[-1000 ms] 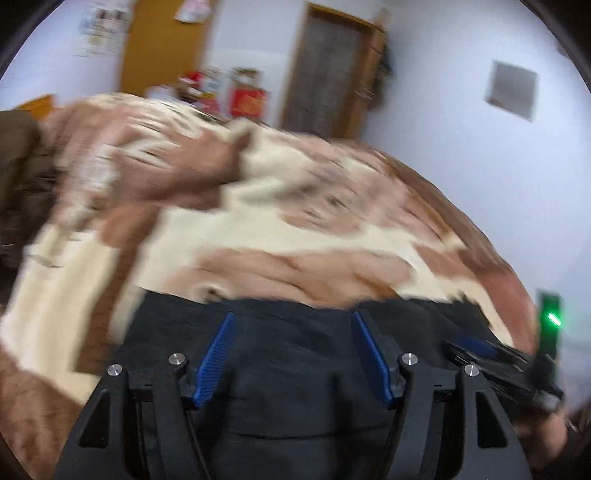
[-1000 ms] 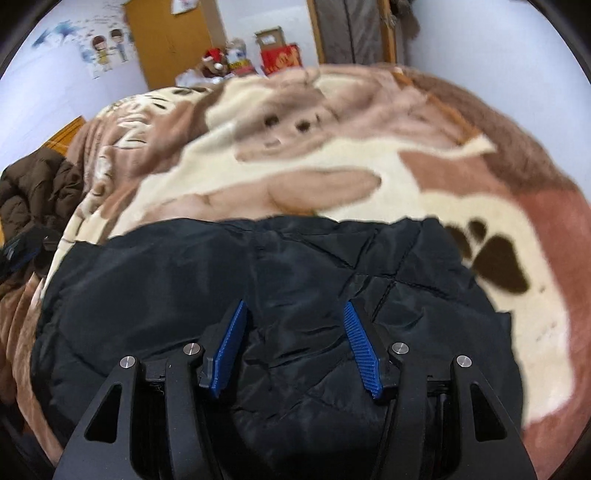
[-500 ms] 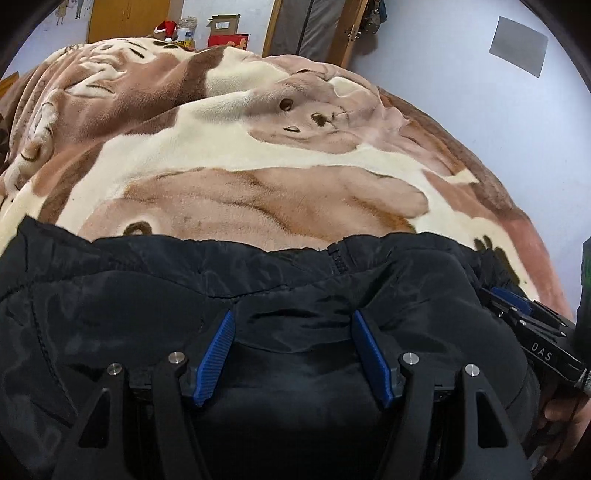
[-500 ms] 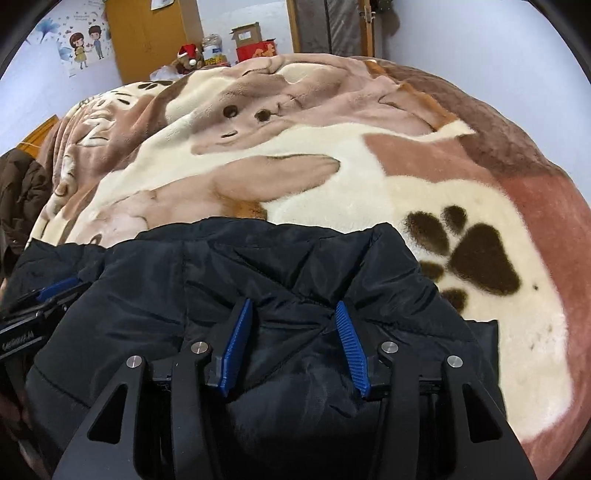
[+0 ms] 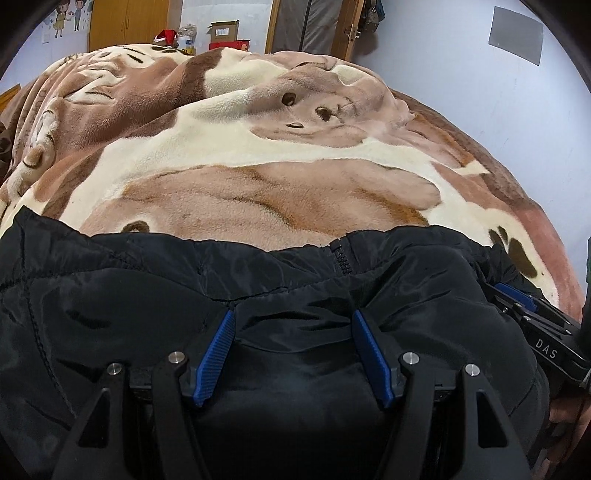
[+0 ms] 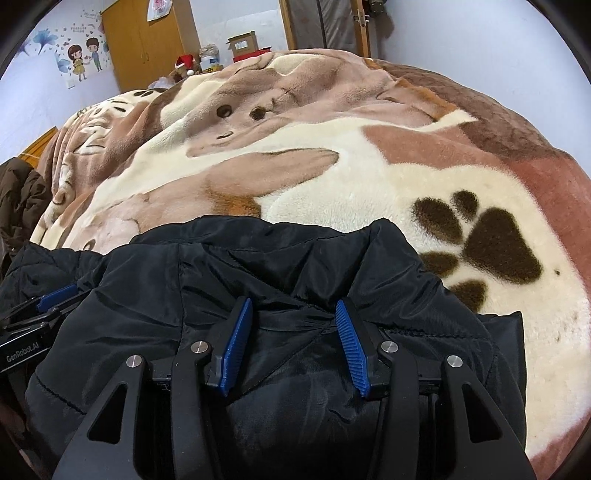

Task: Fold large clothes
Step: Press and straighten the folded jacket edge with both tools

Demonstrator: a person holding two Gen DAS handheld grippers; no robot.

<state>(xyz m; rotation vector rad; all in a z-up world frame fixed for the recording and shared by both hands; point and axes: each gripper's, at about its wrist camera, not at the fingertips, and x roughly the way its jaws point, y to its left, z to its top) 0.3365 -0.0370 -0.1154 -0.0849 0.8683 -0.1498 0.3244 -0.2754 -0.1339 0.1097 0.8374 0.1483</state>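
Grippers low: your left gripper (image 5: 293, 325) and right gripper (image 6: 293, 314) both hover jaws apart over the black jacket (image 5: 295, 280), which lies on the bear-print blanket (image 6: 332, 155); a wooden wardrobe (image 6: 144, 40) stands behind.

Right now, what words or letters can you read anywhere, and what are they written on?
"DAS" on the right gripper, seen in the left wrist view.
"GenRobot.AI" on the left gripper, seen in the right wrist view.
Wall sticker with two cartoon children: small characters above them, too small to read.
Cardboard box: pale label, too blurred to read.
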